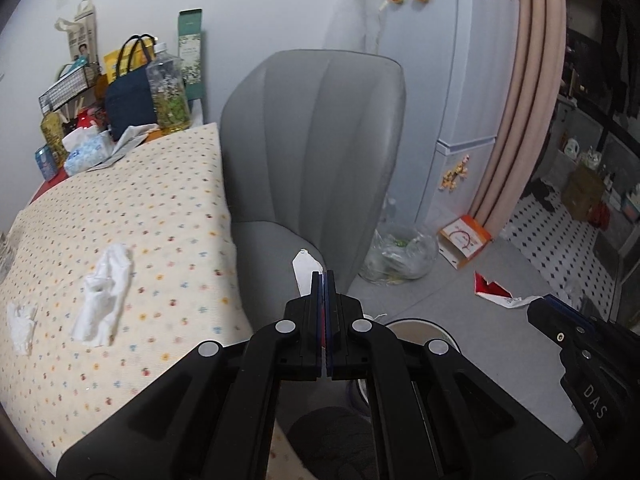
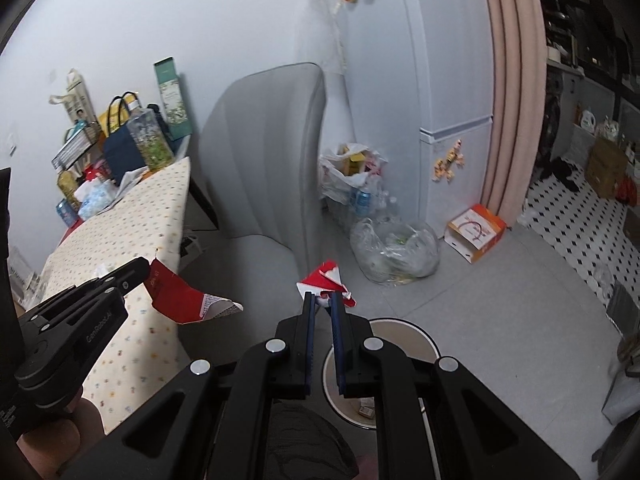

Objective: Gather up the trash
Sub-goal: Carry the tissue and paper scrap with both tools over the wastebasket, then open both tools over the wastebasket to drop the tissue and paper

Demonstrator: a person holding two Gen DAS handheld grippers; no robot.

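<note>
My left gripper is shut on a flat red and white wrapper piece; its white edge shows above the fingertips, and the right wrist view shows it as a red sheet hanging from that gripper. My right gripper is shut on a second torn red and white wrapper piece, which also shows in the left wrist view. Both hang above a round white bin on the floor. Two crumpled white tissues lie on the dotted tablecloth.
A grey chair stands beside the table. A clear plastic bag of bottles and an orange box lie on the floor by the fridge. Bags, bottles and a tissue pack crowd the table's far end.
</note>
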